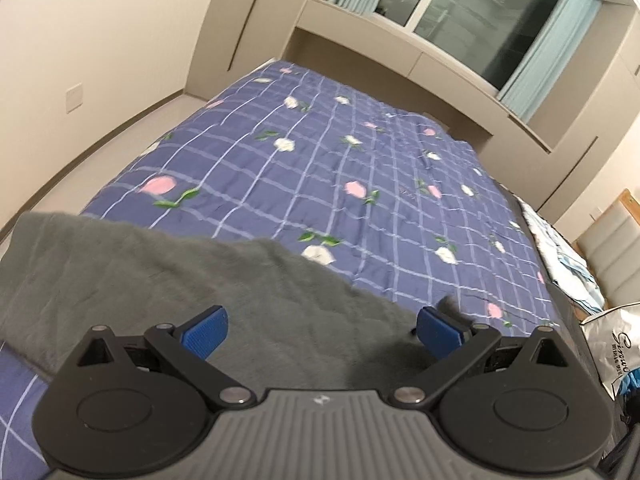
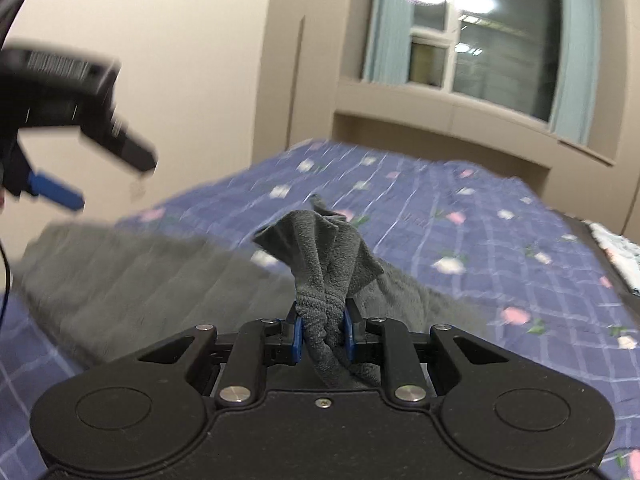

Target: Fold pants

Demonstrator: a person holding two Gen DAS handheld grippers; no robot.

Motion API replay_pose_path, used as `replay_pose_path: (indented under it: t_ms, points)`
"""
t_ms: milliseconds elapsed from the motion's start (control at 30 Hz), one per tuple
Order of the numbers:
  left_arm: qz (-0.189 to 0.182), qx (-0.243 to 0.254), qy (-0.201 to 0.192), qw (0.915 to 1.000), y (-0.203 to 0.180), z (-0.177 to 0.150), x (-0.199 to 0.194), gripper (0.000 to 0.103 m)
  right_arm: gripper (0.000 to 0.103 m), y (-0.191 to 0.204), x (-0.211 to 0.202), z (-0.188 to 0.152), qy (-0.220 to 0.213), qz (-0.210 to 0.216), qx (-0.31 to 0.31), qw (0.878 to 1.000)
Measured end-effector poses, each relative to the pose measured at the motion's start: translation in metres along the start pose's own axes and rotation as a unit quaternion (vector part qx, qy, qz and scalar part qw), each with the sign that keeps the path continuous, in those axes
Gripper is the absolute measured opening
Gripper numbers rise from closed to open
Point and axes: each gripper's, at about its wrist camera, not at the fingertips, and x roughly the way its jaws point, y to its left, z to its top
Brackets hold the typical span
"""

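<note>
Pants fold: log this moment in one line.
right gripper: shut on pants | left gripper: open, above pants | surface: bed

Blue checked bedspread (image 1: 320,184) with pink and white flowers; far off, window (image 1: 480,12) flanked by pale curtains (image 1: 548,52); printed bag (image 1: 616,352) near right.

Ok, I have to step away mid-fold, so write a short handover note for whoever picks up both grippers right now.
Left gripper: open, empty, hovering over the grey pants.
Right gripper: shut on a bunched end of the pants, lifted off the bed.
Pants: mostly spread across the near edge of the blue floral bedspread.
Done: one end gathered and picked up.
Left: probably grip the free part with the left, then lay the fold flat.
</note>
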Motion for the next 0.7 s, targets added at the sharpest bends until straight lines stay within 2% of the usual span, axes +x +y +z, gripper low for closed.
replay_pose_path:
  t_ms: [167, 233, 400, 433, 500, 600, 700]
  points:
    - [-0.001, -0.006, 0.020, 0.9998, 0.009, -0.009, 0.012, 0.102, 0.022, 0.024, 0.017, -0.023, 0.042, 0.014, -0.017, 0.999]
    - [-0.008, -0.008, 0.031, 0.9995, 0.009, -0.014, 0.019, 0.102, 0.027, 0.033, 0.020, -0.033, 0.053, 0.012, -0.023, 0.998]
    - [-0.036, -0.019, 0.059, 0.9974, 0.007, -0.026, 0.034, 0.102, 0.064, 0.037, 0.012, -0.041, 0.046, 0.044, -0.010, 0.998]
    - [-0.044, -0.025, 0.067, 0.9965, 0.007, -0.029, 0.038, 0.102, 0.068, 0.038, 0.008, -0.042, 0.042, 0.049, -0.012, 0.998]
    - [-0.056, -0.035, 0.083, 0.9943, 0.005, -0.034, 0.046, 0.102, 0.082, 0.037, -0.003, -0.045, 0.033, 0.062, 0.001, 0.998]
    - [-0.064, -0.044, 0.104, 0.9915, 0.000, -0.041, 0.059, 0.102, 0.098, 0.028, -0.019, -0.049, 0.018, 0.066, 0.032, 0.997]
    - [-0.070, -0.046, 0.117, 0.9896, -0.006, -0.046, 0.071, 0.102, 0.102, 0.015, -0.039, -0.056, 0.002, 0.047, 0.051, 0.998]
